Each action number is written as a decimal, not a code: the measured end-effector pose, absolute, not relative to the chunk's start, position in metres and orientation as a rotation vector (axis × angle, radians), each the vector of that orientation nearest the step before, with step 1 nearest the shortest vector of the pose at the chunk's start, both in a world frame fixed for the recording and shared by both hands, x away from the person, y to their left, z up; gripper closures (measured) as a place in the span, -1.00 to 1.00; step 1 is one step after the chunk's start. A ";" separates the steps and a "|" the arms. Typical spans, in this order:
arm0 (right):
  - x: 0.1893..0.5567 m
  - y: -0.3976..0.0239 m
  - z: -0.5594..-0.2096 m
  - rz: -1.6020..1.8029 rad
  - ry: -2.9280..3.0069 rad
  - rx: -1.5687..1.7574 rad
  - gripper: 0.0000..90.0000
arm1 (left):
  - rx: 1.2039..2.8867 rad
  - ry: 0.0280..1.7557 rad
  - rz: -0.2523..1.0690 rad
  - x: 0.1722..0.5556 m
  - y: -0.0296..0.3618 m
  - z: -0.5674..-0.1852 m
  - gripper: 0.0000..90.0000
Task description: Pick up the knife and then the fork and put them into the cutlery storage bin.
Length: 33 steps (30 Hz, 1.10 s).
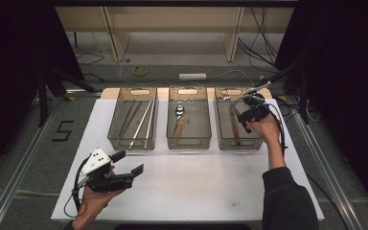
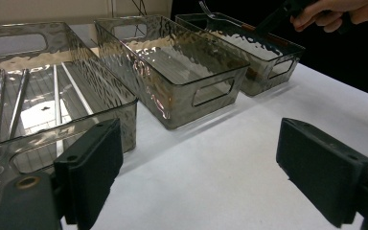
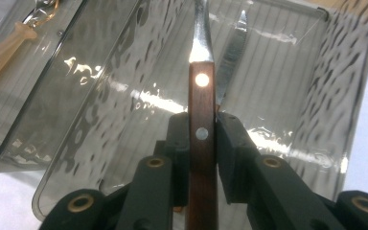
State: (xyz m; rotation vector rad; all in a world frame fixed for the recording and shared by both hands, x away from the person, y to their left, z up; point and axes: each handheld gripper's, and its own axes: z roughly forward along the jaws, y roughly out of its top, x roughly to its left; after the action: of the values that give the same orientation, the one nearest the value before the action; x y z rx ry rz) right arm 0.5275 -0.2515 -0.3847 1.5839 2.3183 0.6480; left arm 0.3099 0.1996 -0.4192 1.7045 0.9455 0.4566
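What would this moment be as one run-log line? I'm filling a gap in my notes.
right gripper: shut on wooden-handled fork, over right bin | knife already in that bin | left gripper: open, empty, over table

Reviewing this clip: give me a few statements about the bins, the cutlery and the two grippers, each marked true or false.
1. The right gripper is clamped on a wooden-handled utensil over the right bin. True.
2. The left gripper holds a spoon. False: its jaws stand open with nothing between them, above the white table.
3. The middle bin holds a spoon with a light wooden handle. True.
4. The left bin is empty. False: long metal utensils lie in it.
5. A knife already lies in the right bin. True.
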 end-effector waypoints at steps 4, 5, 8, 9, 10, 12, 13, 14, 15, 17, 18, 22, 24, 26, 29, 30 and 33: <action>0.528 -0.248 -0.388 0.647 2.322 1.588 0.71 | 1.702 0.945 0.457 0.310 0.200 -0.419 -0.65; 0.528 -0.247 -0.389 0.645 2.322 1.589 0.71 | 1.705 0.945 0.457 0.310 0.200 -0.419 -0.65; 0.529 -0.245 -0.391 0.644 2.321 1.599 0.71 | 1.701 0.945 0.458 0.310 0.200 -0.419 -0.65; 0.529 -0.245 -0.393 0.646 2.322 1.597 0.71 | 1.701 0.945 0.457 0.310 0.200 -0.419 -0.65; 0.529 -0.244 -0.394 0.647 2.321 1.599 0.71 | 1.704 0.946 0.458 0.310 0.200 -0.419 -0.65; 0.529 -0.242 -0.396 0.640 2.327 1.608 0.71 | 1.702 0.946 0.457 0.310 0.200 -0.419 -0.65; 0.530 -0.241 -0.398 0.637 2.327 1.608 0.71 | 1.699 0.945 0.457 0.310 0.200 -0.419 -0.65; 0.530 -0.240 -0.399 0.640 2.326 1.610 0.71 | 1.700 0.944 0.458 0.310 0.200 -0.419 -0.65; 0.530 -0.239 -0.400 0.642 2.327 1.609 0.71 | 1.706 0.943 0.459 0.309 0.200 -0.419 -0.65; 0.531 -0.237 -0.401 0.641 2.330 1.606 0.71 | 1.707 0.942 0.459 0.309 0.200 -0.419 -0.65; 0.531 -0.236 -0.401 0.642 2.329 1.601 0.71 | 1.705 0.942 0.459 0.310 0.200 -0.419 -0.65; 0.531 -0.234 -0.401 0.635 2.315 1.599 0.70 | 1.706 0.942 0.457 0.309 0.200 -0.419 -0.65; 0.532 -0.235 -0.402 0.626 2.344 1.591 0.66 | 1.708 0.942 0.457 0.310 0.200 -0.419 -0.65; 0.531 -0.235 -0.400 0.673 2.311 1.586 0.43 | 1.708 0.943 0.459 0.309 0.200 -0.419 -0.65; 0.531 -0.237 -0.394 0.715 2.294 1.585 0.33 | 1.704 0.946 0.458 0.310 0.200 -0.419 -0.65; 0.530 -0.237 -0.393 0.722 2.298 1.574 0.33 | 1.707 0.944 0.457 0.309 0.200 -0.419 -0.65; 0.527 -0.238 -0.389 0.738 2.307 1.561 0.32 | 1.707 0.946 0.457 0.310 0.199 -0.419 -0.65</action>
State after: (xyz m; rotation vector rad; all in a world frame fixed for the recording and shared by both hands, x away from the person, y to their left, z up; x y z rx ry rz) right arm 0.5273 -0.2382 -0.3893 1.5609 2.3066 0.7376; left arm 0.3096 0.1992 -0.4194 1.7073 0.9456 0.4568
